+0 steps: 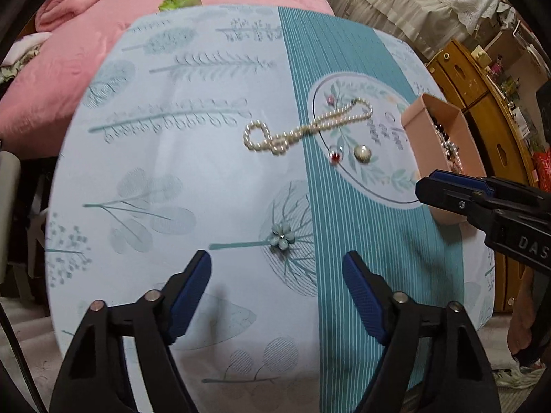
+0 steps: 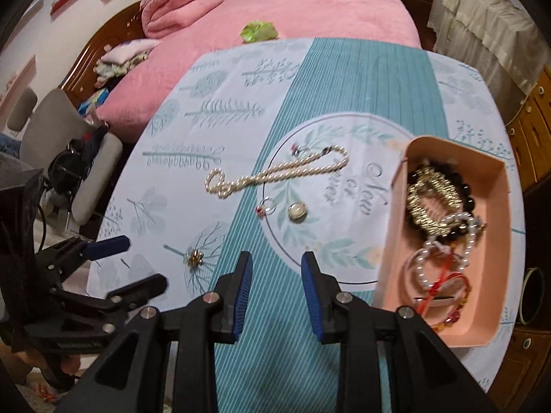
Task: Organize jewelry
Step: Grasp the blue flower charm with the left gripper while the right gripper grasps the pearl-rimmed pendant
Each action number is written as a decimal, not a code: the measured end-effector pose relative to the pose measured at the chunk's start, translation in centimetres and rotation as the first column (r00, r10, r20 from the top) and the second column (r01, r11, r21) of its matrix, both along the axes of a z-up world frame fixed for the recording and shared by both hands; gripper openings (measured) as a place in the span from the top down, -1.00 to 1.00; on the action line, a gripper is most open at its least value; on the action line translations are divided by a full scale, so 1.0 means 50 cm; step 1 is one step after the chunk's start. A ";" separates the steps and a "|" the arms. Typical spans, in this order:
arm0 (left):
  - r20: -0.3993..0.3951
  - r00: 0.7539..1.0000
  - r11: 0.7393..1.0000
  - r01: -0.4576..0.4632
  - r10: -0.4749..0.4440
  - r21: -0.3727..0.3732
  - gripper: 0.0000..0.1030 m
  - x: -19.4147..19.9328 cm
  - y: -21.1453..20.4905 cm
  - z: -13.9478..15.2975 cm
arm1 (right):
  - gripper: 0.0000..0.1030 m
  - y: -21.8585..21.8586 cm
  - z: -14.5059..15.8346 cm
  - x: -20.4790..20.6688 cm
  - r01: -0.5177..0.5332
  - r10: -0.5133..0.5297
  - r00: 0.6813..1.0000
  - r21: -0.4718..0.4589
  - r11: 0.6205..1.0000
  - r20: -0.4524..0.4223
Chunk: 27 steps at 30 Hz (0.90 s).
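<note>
Hovering above a smooth printed tablecloth (image 1: 193, 172), pale blue with feathery leaf motifs and a ribbed teal stripe down the middle: left gripper (image 1: 277, 272), ribbed blue pads spread wide and holding nothing, black hinged arms showing bright metal rivets. Lying just ahead of it on the cloth, between the spread tips: small flower-shaped brooch (image 1: 282, 235), rounded pale petals around a glinting centre, looking golden and spiky from the right wrist view (image 2: 194, 258). Stretching across the boundary of stripe and printed oval medallion: pearl necklace (image 2: 275, 173), round glossy cream beads doubled into a twisted strand with a loop at the left end. Sitting near it inside the medallion: thin wire ring with a red bead (image 2: 266, 206) and, just beside that, oval pearly pendant (image 2: 297, 212) in a metallic rim. Floating over the teal stripe, pads moderately apart and empty: right gripper (image 2: 277, 265). Resting at the right side of the cloth: matte salmon-pink rectangular box (image 2: 496, 241) with straight walls, holding a tangle of jewelry — gold sparkly hair claw (image 2: 430, 199), dark round-bead bracelet, pearl bracelets (image 2: 444, 251), red cord pieces. Spreading behind the table: plush pink bedspread (image 2: 310, 7).
</note>
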State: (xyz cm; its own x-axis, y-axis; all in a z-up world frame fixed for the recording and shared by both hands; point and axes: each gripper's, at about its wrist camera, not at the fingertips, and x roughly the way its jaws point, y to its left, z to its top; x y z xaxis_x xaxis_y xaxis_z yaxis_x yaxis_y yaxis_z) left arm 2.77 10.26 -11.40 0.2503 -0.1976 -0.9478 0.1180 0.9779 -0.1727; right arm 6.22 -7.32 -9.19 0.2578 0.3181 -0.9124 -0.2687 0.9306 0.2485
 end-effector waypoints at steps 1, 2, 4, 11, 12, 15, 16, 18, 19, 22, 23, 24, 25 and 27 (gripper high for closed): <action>-0.005 1.000 1.000 -0.002 0.002 0.000 -0.31 0.002 -0.003 -0.009 | 0.43 0.004 -0.006 -0.001 -0.004 0.004 1.000 -0.002 1.000 -0.006; -0.008 1.000 1.000 -0.005 0.005 0.000 -0.27 0.004 -0.005 -0.016 | 0.43 0.005 -0.010 -0.002 -0.005 0.005 1.000 -0.003 1.000 -0.009; -0.008 1.000 1.000 -0.014 0.014 0.001 -0.13 0.008 -0.010 -0.029 | 0.43 0.007 -0.017 -0.002 -0.007 0.007 1.000 -0.006 1.000 -0.014; -0.010 0.999 0.999 -0.039 0.039 0.011 0.24 0.033 -0.022 -0.056 | 0.43 0.005 -0.030 -0.002 0.004 -0.004 1.000 -0.004 1.000 -0.016; -0.013 0.999 0.999 -0.036 0.036 0.010 0.33 0.035 -0.026 -0.059 | 0.43 0.004 -0.032 -0.001 0.006 -0.006 1.000 -0.005 1.000 -0.017; -0.007 1.000 1.000 -0.017 0.017 0.018 0.62 0.038 -0.036 -0.061 | 0.43 0.000 -0.037 0.002 0.013 -0.013 1.000 -0.006 1.000 -0.021; -0.005 1.000 1.000 -0.014 0.014 0.021 0.70 0.038 -0.037 -0.060 | 0.43 -0.001 -0.039 0.003 0.016 -0.017 1.000 -0.004 1.000 -0.024; -0.005 1.000 1.000 -0.004 0.004 0.015 0.71 0.037 -0.041 -0.060 | 0.43 -0.004 -0.042 0.005 0.023 -0.023 0.999 -0.002 1.000 -0.029; -0.004 1.000 1.000 0.001 -0.001 0.020 0.71 0.036 -0.045 -0.060 | 0.43 -0.005 -0.044 0.007 0.024 -0.024 0.999 -0.001 1.000 -0.031; 0.009 1.000 0.999 0.019 -0.019 0.041 0.71 0.030 -0.054 -0.057 | 0.43 -0.007 -0.050 0.012 0.027 -0.027 0.999 -0.003 1.000 -0.037; 0.010 1.000 0.999 0.019 -0.020 0.043 0.71 0.031 -0.058 -0.058 | 0.43 -0.007 -0.053 0.015 0.029 -0.029 0.999 -0.002 1.000 -0.041; 0.011 1.000 0.999 0.018 -0.019 0.045 0.71 0.032 -0.059 -0.056 | 0.43 -0.008 -0.056 0.018 0.031 -0.031 0.999 -0.001 1.000 -0.044; 0.012 1.000 0.999 0.017 -0.018 0.043 0.71 0.031 -0.056 -0.054 | 0.43 -0.008 -0.059 0.023 0.034 -0.034 0.998 0.000 0.999 -0.048; 0.012 1.000 0.999 0.012 -0.013 0.037 0.71 0.035 -0.054 -0.050 | 0.43 -0.007 -0.064 0.030 0.037 -0.037 0.998 0.000 0.999 -0.051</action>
